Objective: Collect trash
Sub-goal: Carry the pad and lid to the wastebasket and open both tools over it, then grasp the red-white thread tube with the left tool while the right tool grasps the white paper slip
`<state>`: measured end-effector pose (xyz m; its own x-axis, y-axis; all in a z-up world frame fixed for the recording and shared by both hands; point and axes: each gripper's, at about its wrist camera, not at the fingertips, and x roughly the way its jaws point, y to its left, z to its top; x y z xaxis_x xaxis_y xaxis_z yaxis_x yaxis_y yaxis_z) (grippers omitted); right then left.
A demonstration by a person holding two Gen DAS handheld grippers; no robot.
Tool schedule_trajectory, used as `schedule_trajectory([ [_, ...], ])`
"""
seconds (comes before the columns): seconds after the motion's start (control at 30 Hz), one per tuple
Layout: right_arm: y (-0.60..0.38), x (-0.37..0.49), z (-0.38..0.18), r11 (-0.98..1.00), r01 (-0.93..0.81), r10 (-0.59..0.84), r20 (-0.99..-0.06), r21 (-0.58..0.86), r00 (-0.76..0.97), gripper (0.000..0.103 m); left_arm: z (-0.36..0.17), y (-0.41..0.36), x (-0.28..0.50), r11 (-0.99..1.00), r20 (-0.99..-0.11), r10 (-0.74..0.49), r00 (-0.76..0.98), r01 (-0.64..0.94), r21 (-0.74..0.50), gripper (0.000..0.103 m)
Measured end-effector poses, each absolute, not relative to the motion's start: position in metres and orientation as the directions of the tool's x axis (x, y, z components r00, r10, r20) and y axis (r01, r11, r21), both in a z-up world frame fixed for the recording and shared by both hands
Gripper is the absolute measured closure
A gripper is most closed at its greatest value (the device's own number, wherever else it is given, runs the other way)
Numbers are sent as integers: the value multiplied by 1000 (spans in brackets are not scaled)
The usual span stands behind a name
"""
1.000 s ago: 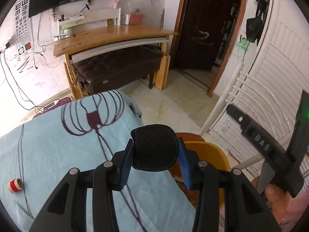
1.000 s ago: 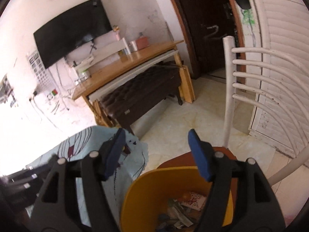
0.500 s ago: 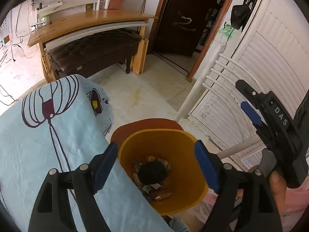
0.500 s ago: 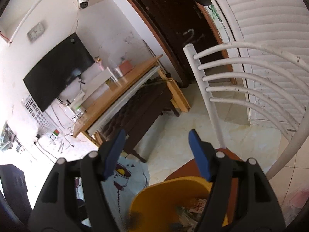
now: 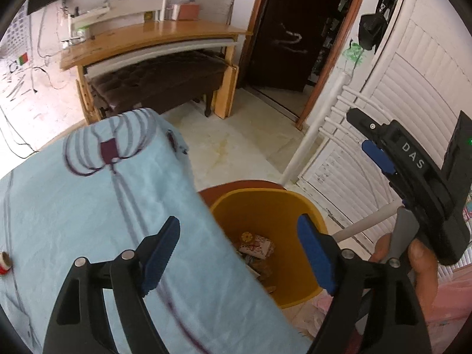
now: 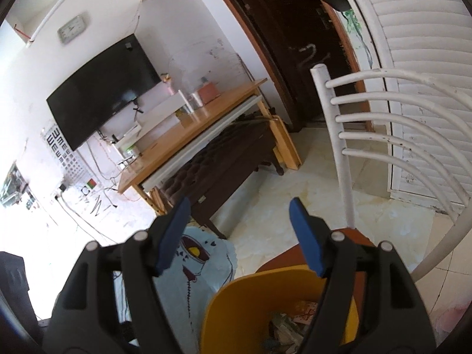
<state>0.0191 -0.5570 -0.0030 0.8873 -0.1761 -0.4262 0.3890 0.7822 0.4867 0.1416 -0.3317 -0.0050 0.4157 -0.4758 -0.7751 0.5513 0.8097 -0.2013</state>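
Blue tablecloth [image 5: 88,206] partly hides a yellow bin [image 5: 283,206] of blurry trash [image 5: 256,244]; left gripper [image 5: 239,250] and right gripper [image 6: 239,233] both gape, holding nothing.

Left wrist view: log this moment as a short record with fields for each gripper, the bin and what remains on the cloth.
left gripper: jaws open, empty, above the bin's near rim
right gripper: jaws open, empty
round yellow plastic bin: on a brown chair seat, holds paper scraps
light blue patterned cloth: beside bin
small red-and-white spool: on cloth, far left edge
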Motion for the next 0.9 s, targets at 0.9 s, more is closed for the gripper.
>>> schedule_trajectory([
  [0.9,-366,57,14,928,-165,305,-426,334,852,6,-5,-89,195,991,-826,36,563,89,104,15],
])
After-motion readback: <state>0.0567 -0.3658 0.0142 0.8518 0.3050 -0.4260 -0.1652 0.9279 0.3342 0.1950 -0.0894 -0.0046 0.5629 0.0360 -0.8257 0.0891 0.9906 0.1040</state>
